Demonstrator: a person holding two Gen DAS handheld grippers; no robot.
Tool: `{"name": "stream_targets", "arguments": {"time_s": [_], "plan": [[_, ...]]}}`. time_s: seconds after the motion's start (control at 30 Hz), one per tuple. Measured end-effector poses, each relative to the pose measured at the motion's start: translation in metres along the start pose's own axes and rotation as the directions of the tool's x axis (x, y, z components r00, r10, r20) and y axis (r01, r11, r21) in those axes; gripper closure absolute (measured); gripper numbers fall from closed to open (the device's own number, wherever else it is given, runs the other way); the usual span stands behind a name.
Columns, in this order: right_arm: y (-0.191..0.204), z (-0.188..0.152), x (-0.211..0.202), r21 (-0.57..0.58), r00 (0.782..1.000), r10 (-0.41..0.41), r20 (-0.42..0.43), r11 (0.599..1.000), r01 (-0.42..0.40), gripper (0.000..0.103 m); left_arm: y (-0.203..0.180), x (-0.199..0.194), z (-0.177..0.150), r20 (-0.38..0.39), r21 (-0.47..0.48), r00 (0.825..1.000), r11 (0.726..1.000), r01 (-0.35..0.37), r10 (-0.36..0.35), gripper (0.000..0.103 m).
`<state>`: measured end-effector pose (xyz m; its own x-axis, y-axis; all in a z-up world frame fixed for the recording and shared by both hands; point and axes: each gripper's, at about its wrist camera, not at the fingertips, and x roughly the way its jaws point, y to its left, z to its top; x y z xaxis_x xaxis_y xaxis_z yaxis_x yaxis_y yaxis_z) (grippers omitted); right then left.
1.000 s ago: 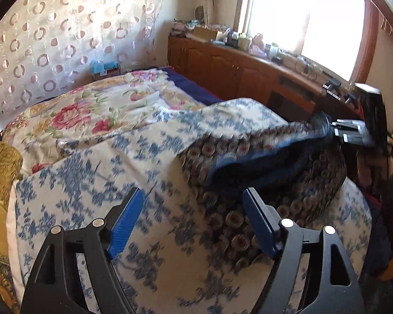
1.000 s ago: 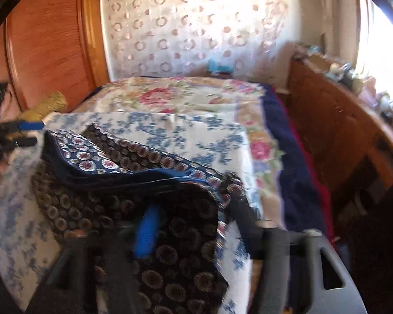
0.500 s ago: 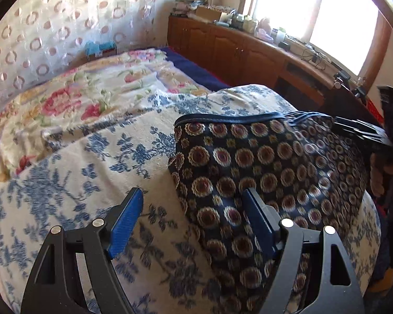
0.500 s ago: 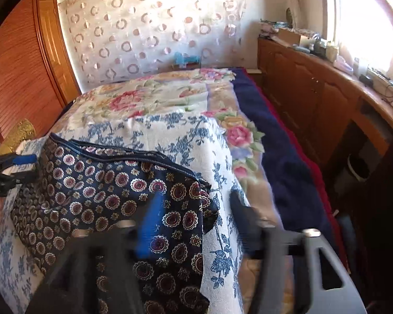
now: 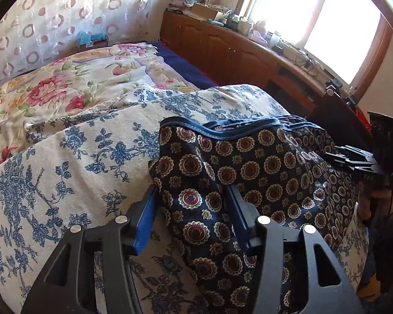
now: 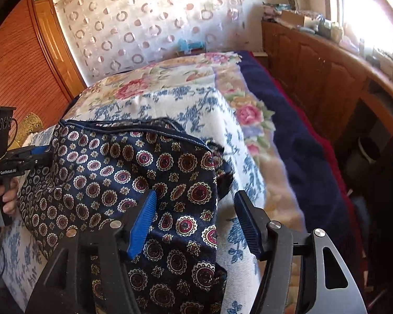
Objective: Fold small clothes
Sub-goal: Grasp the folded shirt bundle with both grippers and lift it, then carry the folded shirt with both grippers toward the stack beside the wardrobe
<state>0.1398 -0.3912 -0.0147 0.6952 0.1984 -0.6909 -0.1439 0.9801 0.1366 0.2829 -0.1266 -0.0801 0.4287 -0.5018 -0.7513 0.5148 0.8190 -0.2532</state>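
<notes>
Two grippers, one garment. The patterned shorts (image 5: 275, 162) lie spread on the blue-floral bedspread (image 5: 78, 157), with the piped hem along the 12 o'clock edge. In the left wrist view the cloth fills the frame from centre to 4 o'clock.

Change over the last second: the shorts were held up, half turned over with the plain lining showing. They now lie flat, print side up, so I judge one fold has been laid.

Left gripper (image 5: 191, 191): the jaws were wide apart half a second ago and have come partway together. A raised bunch of the shorts' 9 o'clock edge sits between them. The blue pad (image 5: 146, 219) touches the cloth edge. Whether the pinch is firm cannot be told, since a gap between the fingers is still visible.

Right gripper (image 6: 195, 196): the jaws are apart and hold nothing. One finger is over the shorts' (image 6: 118, 162) 3 o'clock edge, the other over bare bedspread. In the right wrist view the left gripper shows at 9 o'clock, at the cloth's far side.

Judgement: the left side is being taken up for the next fold across. The right gripper straddles its own edge but has not closed. Risk: the satin-like cloth looks slippery, and a shallow bite may pull free.
</notes>
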Motion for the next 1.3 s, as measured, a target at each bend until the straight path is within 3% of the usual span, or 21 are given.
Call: {"name": "stream_targets", "arguments": {"time_s": [0.3, 0.37, 0.43, 0.53, 0.8, 0.9, 1.13, 1.3], "plan": [[-0.012, 0.003, -0.003, 0.025, 1.000, 0.023, -0.002, 0.999, -0.023, 0.037, 0.005, 0.002, 0.003, 0.015, -0.046, 0.999, 0.998, 0.031, -0.031, 0.050], [-0.013, 0.003, 0.002, 0.041, 0.999, 0.038, -0.008, 0.998, -0.038, 0.036, 0.002, 0.002, 0.003, 0.010, -0.037, 0.999, 0.999, 0.035, -0.035, 0.063], [-0.014, 0.005, 0.004, 0.044, 0.999, 0.053, -0.007, 0.998, -0.052, 0.036, -0.002, 0.000, 0.003, 0.012, -0.053, 0.997, 0.996, 0.071, -0.071, 0.083], [-0.013, 0.006, 0.003, 0.040, 0.999, 0.046, -0.002, 0.998, -0.046, 0.036, -0.012, -0.006, 0.004, 0.026, -0.018, 0.996, 0.997, 0.081, -0.081, 0.093], [0.001, 0.006, 0.004, -0.014, 0.999, 0.047, 0.023, 0.999, -0.046, 0.036, -0.015, -0.043, 0.000, 0.129, 0.002, 0.991, 1.000, 0.027, -0.027, 0.096], [0.009, 0.009, 0.006, -0.047, 0.999, 0.050, 0.018, 0.998, -0.049, 0.036, -0.008, -0.060, -0.007, 0.155, -0.004, 0.988, 1.000, -0.026, 0.026, 0.097], [0.026, 0.019, 0.023, -0.083, 0.996, 0.084, -0.017, 0.993, -0.086, 0.036, 0.018, -0.078, -0.021, 0.148, -0.028, 0.985, 0.996, -0.088, 0.091, 0.097], [0.039, 0.030, 0.046, -0.108, 0.990, 0.128, -0.062, 0.985, -0.134, 0.036, 0.023, -0.081, -0.027, 0.152, -0.037, 0.984, 0.995, -0.093, 0.097, 0.097]]}}
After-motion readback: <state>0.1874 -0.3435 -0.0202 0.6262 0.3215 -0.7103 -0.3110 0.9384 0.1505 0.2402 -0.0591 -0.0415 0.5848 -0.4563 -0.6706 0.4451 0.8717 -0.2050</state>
